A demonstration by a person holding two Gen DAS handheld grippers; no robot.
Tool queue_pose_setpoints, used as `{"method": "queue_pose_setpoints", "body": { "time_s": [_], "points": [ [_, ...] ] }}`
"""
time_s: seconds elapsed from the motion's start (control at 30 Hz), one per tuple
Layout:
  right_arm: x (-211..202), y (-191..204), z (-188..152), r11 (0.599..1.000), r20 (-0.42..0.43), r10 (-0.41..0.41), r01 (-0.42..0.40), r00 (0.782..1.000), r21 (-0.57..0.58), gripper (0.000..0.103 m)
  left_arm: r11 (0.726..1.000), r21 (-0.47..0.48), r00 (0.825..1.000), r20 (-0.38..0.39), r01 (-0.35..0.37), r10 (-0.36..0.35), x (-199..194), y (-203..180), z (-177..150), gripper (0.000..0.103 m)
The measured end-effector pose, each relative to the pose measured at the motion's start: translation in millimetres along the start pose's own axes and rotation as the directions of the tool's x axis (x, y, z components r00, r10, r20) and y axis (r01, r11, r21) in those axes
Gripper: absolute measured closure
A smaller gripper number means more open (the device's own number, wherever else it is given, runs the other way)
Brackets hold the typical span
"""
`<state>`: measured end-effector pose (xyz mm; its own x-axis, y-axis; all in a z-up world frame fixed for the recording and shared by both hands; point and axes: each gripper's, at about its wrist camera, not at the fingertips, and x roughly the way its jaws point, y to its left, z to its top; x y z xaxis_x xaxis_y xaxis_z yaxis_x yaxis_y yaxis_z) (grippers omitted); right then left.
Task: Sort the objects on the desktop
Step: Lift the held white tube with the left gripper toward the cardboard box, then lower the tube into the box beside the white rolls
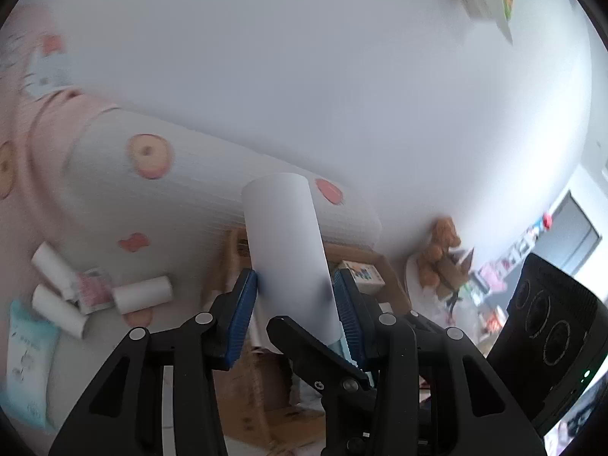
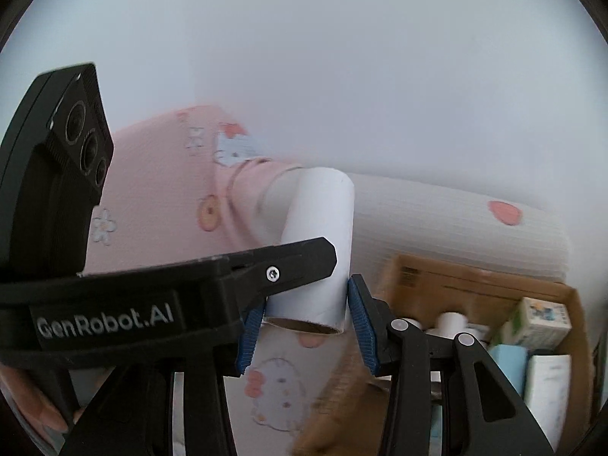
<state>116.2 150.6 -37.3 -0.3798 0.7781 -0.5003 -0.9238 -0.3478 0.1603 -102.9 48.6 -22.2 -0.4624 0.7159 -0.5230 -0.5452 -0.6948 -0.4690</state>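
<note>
A white paper roll (image 1: 288, 235) stands tilted between the blue pads of my left gripper (image 1: 296, 307), which is shut on it. In the right wrist view a white roll (image 2: 319, 235) with a brown cardboard core sits between the pads of my right gripper (image 2: 306, 323), shut on its near end. One black finger of the left gripper (image 2: 300, 262) crosses in front of that roll, and a right-gripper finger (image 1: 311, 349) crosses the roll's lower end in the left view. It looks like one roll held by both. The views are blurred.
An open cardboard box (image 2: 475, 285) holding small cartons and rolls lies below right, also seen as the box (image 1: 376, 262). Three loose rolls (image 1: 140, 294) and a pale blue packet (image 1: 26, 361) lie on a pink printed cloth (image 2: 159, 197). A brown plush toy (image 1: 440, 243) stands by the wall.
</note>
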Motion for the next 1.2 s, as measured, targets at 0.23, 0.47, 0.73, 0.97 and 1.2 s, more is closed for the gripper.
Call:
{"method": "queue_pose_setpoints", "body": {
  "time_s": [0.23,0.47,0.73,0.97,1.2],
  "points": [
    [-5,-64,1,0.994,-0.038,-0.026,0.03,0.999,0.105,0.062,0.997,0.083,0.994,-0.106,0.01,-0.001,54,-38,12,0.057],
    [-3,-119,3,0.973,-0.079,-0.008,0.026,0.997,0.229,0.062,0.987,0.158,0.975,-0.222,0.021,0.015,101,-61,16,0.056],
    [23,-157,-10,0.945,-0.216,0.051,0.023,0.975,0.327,0.062,0.993,0.119,0.903,-0.423,-0.019,0.068,156,-42,10,0.056],
    [58,-154,-17,0.952,-0.339,0.075,0.034,0.938,0.304,0.062,0.97,0.217,0.846,-0.493,-0.108,0.205,177,-33,2,0.057],
    [85,-159,-26,0.938,-0.397,0.135,0.012,0.908,0.347,0.062,0.966,0.228,0.785,-0.573,-0.121,0.234,203,-19,-5,0.056]
  ]
}}
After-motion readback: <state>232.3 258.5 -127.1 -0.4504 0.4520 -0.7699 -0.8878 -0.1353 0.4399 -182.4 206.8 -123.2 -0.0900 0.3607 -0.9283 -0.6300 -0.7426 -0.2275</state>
